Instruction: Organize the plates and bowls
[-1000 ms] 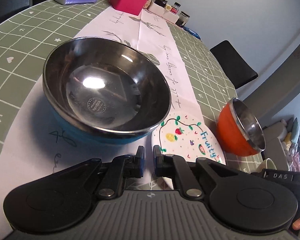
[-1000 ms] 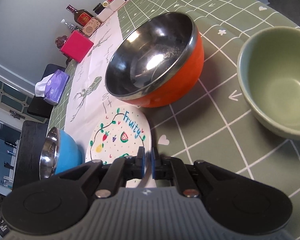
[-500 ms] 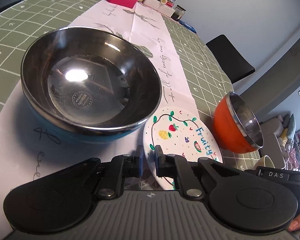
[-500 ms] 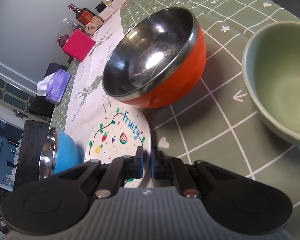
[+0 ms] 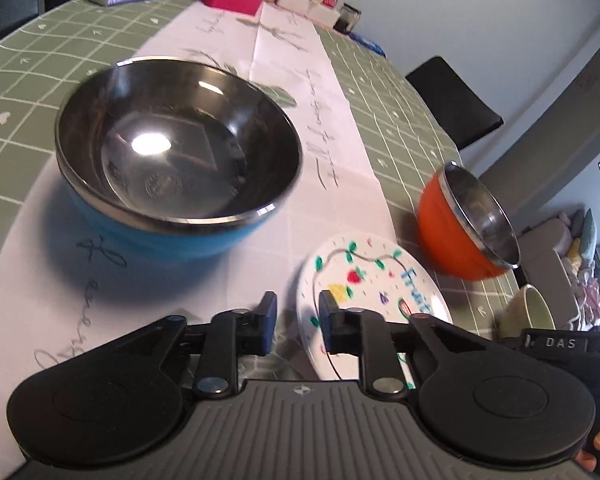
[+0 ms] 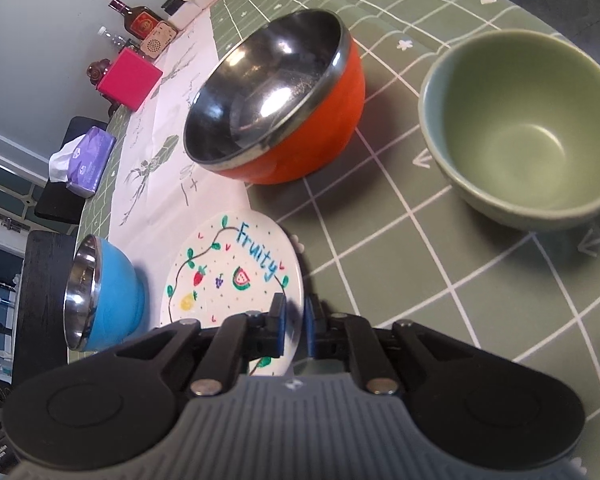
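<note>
4 dishes sit apart, none stacked; my right gripper point(image 6: 295, 322) pinches the plate point(image 6: 236, 268) rim, plate beside the orange bowl point(image 6: 300, 120); my left gripper point(image 5: 298, 320) hovers open near the blue bowl point(image 5: 160, 184); green bowl point(image 6: 520, 120) waits.

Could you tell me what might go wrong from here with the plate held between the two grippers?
1. The right gripper pinches only the rim of the plate; with such a thin hold the plate could tip or slip.
2. The left gripper is open around the opposite rim; if it closes off-centre, it may twist the plate.
3. The orange bowl and blue bowl sit close by; a swing could knock them.
</note>
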`<state>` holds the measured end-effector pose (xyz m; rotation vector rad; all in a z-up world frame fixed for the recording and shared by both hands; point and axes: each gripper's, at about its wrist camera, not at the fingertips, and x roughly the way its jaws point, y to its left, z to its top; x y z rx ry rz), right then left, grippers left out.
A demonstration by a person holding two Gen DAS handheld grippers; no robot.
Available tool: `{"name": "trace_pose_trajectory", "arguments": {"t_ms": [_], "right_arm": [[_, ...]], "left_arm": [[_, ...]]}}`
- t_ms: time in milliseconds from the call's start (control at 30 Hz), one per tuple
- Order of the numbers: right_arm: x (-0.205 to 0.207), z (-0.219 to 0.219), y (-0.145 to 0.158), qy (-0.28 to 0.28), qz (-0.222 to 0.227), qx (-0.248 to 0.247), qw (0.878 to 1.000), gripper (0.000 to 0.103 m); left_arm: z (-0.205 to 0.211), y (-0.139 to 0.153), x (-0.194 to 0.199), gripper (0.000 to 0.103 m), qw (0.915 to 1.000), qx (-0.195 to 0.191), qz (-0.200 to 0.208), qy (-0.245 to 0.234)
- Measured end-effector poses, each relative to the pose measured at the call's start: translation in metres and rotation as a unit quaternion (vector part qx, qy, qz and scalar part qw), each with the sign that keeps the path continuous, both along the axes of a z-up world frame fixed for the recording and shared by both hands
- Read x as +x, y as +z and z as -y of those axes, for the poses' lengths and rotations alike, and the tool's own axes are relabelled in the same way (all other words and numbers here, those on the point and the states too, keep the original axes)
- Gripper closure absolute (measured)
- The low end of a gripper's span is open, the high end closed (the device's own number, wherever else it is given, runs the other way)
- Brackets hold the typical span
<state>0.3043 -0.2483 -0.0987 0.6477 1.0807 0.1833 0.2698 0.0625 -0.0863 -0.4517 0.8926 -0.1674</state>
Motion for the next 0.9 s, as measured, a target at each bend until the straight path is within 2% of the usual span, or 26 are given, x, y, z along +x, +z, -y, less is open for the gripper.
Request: {"name": "trace_pose_trajectory", "arguments": {"t_ms": [33, 67, 133, 233, 400, 500, 600, 800, 900], "right_arm": [[0.001, 0.000, 0.000, 0.000, 0.005, 0.000, 1.000, 0.082], [0.003, 0.001, 0.000, 0.000, 0.009, 0.003, 1.000, 0.080], [0.006, 0.002, -0.002, -0.003, 0.010, 0.010, 1.000, 0.081], [0.007, 0.005, -0.004, -0.008, 0.010, 0.024, 1.000, 0.081], [0.007, 0.003, -0.005, -0.005, 0.010, 0.028, 1.000, 0.081], [0.006, 0.002, -0.004, -0.004, 0.011, 0.025, 1.000, 0.081], [0.006, 0.002, -0.004, -0.001, 0.011, 0.024, 1.000, 0.081], [0.007, -0.011, 0.002, 0.036, 0.028, -0.022, 0.999, 0.081], [0.007, -0.022, 0.005, 0.058, 0.039, -0.070, 0.995, 0.089]], "left_arm": [[-0.002, -0.001, 0.002, 0.076, 1.0000, -0.007, -0.001, 0.001], [-0.004, -0.003, 0.003, 0.076, 0.9999, -0.016, -0.002, 0.002], [-0.006, -0.005, 0.006, 0.076, 0.9994, -0.033, -0.005, 0.004], [-0.003, -0.008, 0.009, 0.076, 0.9992, -0.039, -0.003, -0.002], [0.005, -0.007, 0.009, 0.077, 0.9996, -0.024, -0.002, -0.015], [0.008, -0.006, 0.008, 0.084, 0.9998, -0.007, -0.001, -0.018], [0.008, -0.006, 0.008, 0.086, 0.9998, -0.005, -0.002, -0.019], [0.010, -0.006, 0.008, 0.086, 0.9997, 0.011, 0.003, -0.023], [0.011, -0.005, 0.007, 0.086, 0.9996, 0.015, 0.004, -0.023]]}}
